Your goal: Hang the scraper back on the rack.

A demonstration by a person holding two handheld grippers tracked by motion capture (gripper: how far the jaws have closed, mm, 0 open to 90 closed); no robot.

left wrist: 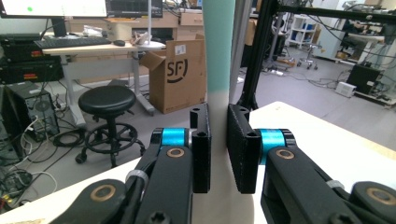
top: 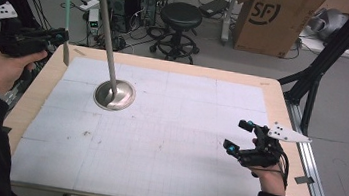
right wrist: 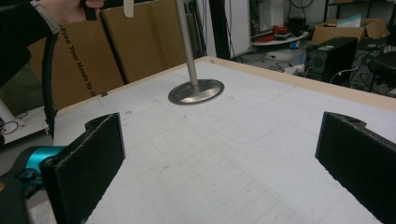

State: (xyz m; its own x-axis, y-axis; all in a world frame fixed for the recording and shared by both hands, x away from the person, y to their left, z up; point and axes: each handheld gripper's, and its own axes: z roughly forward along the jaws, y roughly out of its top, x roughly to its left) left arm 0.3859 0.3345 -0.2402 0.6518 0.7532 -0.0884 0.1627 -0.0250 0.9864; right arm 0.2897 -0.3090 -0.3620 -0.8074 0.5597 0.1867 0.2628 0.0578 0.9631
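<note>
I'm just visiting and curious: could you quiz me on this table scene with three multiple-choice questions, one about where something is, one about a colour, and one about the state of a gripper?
1. Where does the metal stand sit on the table?
A. In the far left part of the white mat
B. At the near right corner
C. On the floor by the stool

2. What colours is the thin stick in the left gripper?
A. Red and black
B. Teal above, whitish below
C. All yellow

3. How do the jaws of the right gripper stand?
A. Clamped on the stand's pole
C. Wide apart with nothing between them
B. Shut on a stick

Answers: 1 A, the round base rests far left in the high view. 2 B, the left gripper view shows both shades. 3 C, the right gripper view shows bare mat between the pads.
</note>
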